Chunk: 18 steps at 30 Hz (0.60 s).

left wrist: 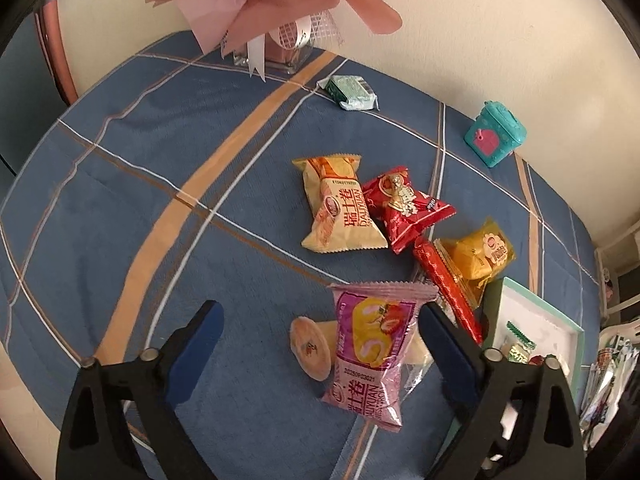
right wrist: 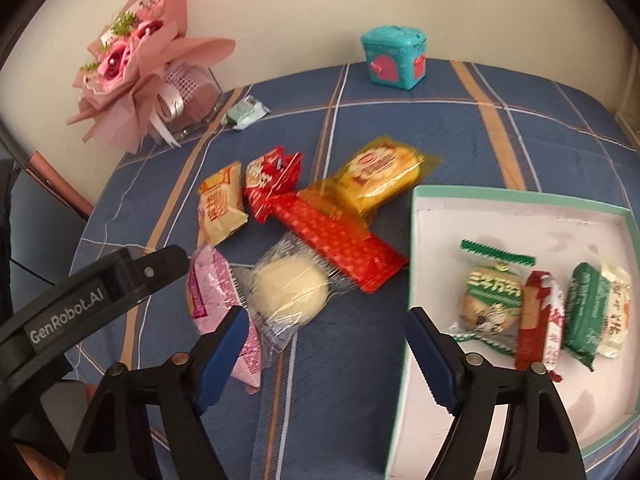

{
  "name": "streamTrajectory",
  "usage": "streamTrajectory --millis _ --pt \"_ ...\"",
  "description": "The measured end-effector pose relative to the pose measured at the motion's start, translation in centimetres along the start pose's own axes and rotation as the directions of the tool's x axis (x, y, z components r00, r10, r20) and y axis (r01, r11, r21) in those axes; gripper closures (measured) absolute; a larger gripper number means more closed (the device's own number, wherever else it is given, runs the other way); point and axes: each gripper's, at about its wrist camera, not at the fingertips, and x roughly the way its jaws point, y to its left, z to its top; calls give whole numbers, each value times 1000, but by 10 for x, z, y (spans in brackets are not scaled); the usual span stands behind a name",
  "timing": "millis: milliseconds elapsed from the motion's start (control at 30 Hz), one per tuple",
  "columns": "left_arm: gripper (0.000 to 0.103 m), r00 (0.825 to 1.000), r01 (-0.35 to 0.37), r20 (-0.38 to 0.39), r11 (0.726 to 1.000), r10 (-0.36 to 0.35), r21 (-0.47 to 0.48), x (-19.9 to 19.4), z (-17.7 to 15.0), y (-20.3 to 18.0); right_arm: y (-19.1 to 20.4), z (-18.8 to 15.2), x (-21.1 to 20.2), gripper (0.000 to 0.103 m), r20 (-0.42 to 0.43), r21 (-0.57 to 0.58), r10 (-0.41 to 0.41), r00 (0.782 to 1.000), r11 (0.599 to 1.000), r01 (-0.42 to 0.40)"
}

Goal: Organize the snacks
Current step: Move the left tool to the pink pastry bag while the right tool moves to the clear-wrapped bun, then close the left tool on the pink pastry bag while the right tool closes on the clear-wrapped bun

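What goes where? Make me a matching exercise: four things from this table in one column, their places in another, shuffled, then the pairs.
Things:
1. pink snack pack
2. green cookie pack
3. teal box
4. bouquet

Places:
A. inside the white tray
B. in a glass vase at the wall
C. between the open fingers of the left hand-held gripper
D. at the far edge of the table by the wall, standing alone

Pairs: 1-C, 2-A, 3-D, 4-B

A blue plaid-covered table carries loose snack packets, a white tray, a teal tin.
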Motion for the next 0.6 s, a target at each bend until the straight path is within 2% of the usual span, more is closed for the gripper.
streamTrajectory --millis 167,267,400,600 --pt "8 999 37 -14 999 -37 0 1 -1 -4 5 0 7 25 -7 2 5 1000 1000 -5" --pt "20 998 51 -30 999 -50 17 3 -1 -10 6 0 10 27 -10 9 13 1000 1000 -13" --pt "25 996 71 -55 997 -70 13 9 -3 -12 8 2 14 28 -10 21 30 999 999 -30" --pt "46 991 94 -89 995 -95 -15 20 -3 -9 14 3 27 32 -29 23 45 999 999 -44"
